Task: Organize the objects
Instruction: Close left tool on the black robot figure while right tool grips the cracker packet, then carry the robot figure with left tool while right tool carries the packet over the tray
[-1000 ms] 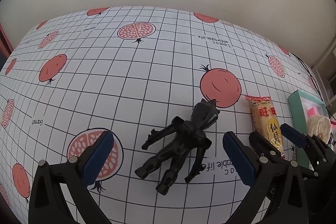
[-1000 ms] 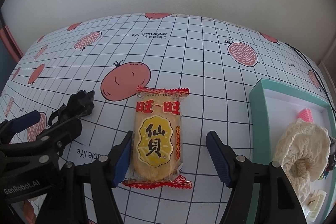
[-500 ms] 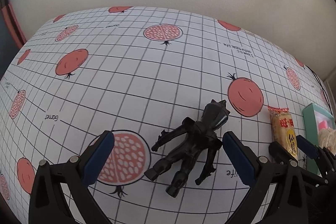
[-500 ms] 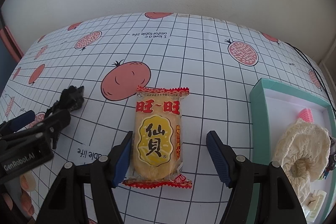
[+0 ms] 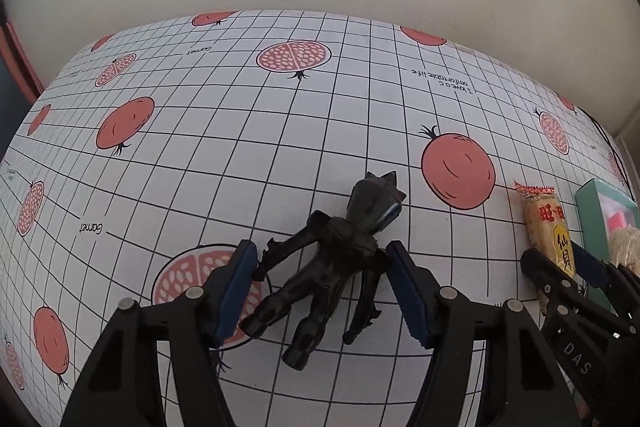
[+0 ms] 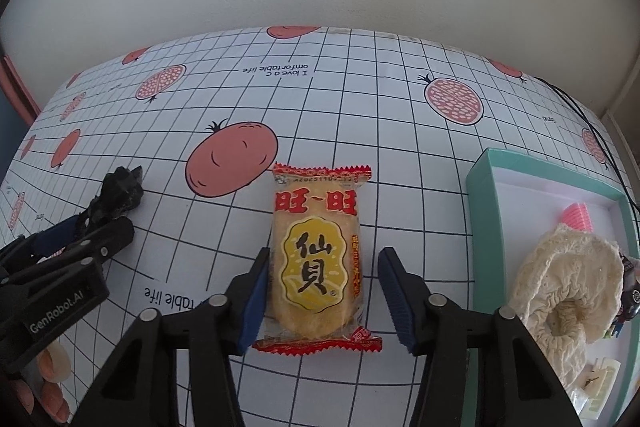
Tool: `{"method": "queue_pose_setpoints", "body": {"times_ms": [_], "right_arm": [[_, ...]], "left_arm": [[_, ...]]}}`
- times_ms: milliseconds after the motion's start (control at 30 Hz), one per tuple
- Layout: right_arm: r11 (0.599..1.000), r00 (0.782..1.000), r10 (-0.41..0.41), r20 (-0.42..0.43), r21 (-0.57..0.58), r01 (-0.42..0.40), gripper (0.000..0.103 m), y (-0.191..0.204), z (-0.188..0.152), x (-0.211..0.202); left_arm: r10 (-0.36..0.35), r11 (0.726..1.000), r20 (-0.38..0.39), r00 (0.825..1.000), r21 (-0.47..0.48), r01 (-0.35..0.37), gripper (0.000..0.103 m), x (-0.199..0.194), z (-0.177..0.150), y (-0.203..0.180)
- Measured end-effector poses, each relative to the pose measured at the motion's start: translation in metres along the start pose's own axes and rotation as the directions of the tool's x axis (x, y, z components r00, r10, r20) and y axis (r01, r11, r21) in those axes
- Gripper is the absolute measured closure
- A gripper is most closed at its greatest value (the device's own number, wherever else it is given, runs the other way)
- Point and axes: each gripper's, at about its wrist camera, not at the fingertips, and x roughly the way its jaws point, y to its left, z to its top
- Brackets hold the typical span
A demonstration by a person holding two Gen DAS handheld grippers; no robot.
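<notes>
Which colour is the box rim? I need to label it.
Teal green, with a white inside; the box shows best in the right wrist view.

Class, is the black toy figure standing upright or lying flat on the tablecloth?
Lying flat. The black toy figure is stretched along the tablecloth, head away from the camera, legs toward it.

Tablecloth reads "Garnet"; left tongs "GenRobot.AI".

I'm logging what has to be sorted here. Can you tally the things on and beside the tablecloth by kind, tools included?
Toy figures: 1, black figure
Snack packets: 1, rice cracker packet
Boxes: 1, teal box, already holding a cream knitted piece and a pink item
Grippers: 2, left gripper, right gripper
Total: 5, plus 2 clear box contents
</notes>
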Motion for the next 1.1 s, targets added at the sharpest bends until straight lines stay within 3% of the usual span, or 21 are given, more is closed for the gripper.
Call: {"method": "queue_pose_setpoints", "body": {"times_ms": [100,300,700,1100], "right_arm": [[1.0,1.0,-0.003,0.002,0.013,0.003,0.06,-0.003,0.0,-0.001],[1.0,1.0,0.01,-0.002,0.025,-0.009,0.064,-0.004,0.0,-0.001],[0.999,0.999,0.043,0.005,0.03,-0.043,0.064,-0.004,0.0,-0.014],[0.998,0.995,0.069,0.072,0.0,-0.069,0.064,-0.004,0.005,-0.056]], "left_arm": [[0.006,1.0,0.0,1.0,0.007,-0.006,0.036,0.0,0.0,-0.001],[0.009,1.0,-0.001,1.0,0.007,-0.009,0.036,0.0,0.001,-0.001],[0.002,1.0,0.023,1.0,-0.022,-0.001,0.036,-0.014,0.006,0.005],[0.003,0.999,0.065,0.998,-0.042,0.0,0.036,-0.048,0.013,0.001]]}}
